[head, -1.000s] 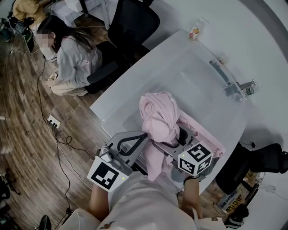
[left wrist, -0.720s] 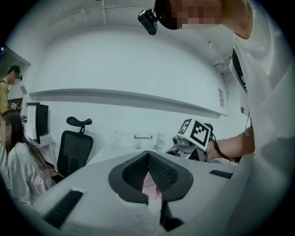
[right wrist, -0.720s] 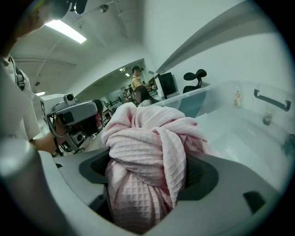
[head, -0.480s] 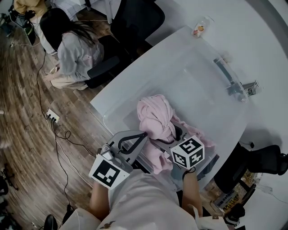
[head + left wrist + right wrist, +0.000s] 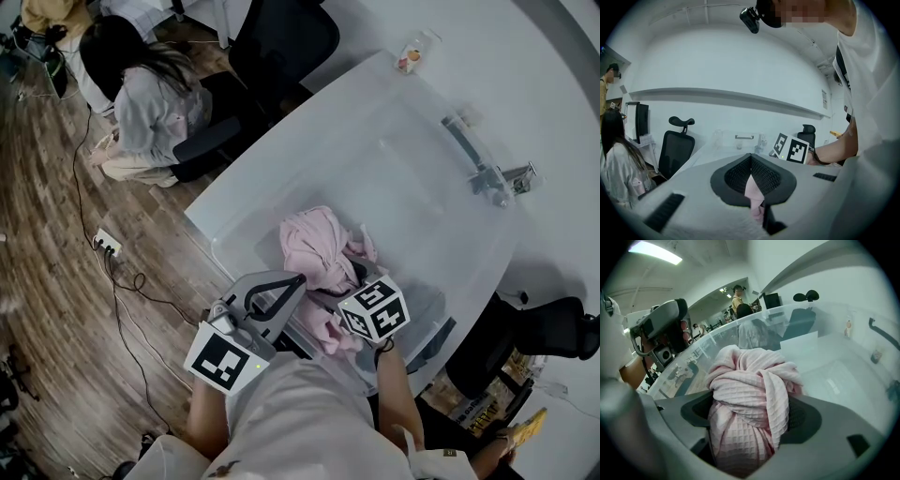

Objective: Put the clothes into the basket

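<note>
A bundled pink waffle-knit cloth [image 5: 314,246] sits low inside a clear plastic basket [image 5: 221,253] on the white table. My right gripper [image 5: 343,283] is shut on the bundle; in the right gripper view the cloth [image 5: 750,394] fills the gap between the jaws of the right gripper [image 5: 750,430], with the basket wall [image 5: 717,336] around it. My left gripper [image 5: 296,281] rests at the basket's near left rim. In the left gripper view a narrow strip of pink cloth [image 5: 753,191] is pinched in the shut left gripper [image 5: 752,185]. The right gripper's marker cube [image 5: 791,148] shows beyond.
A seated person in grey [image 5: 155,103] and a black office chair [image 5: 281,42] are at the table's far left. A metal clamp [image 5: 487,173] and a small cup [image 5: 410,54] stand on the table [image 5: 309,150]. A power strip [image 5: 111,249] lies on the wooden floor.
The pink bundle has dropped from above the rim down into the basket, and my right gripper has gone down and left with it. The left gripper has hardly moved.
</note>
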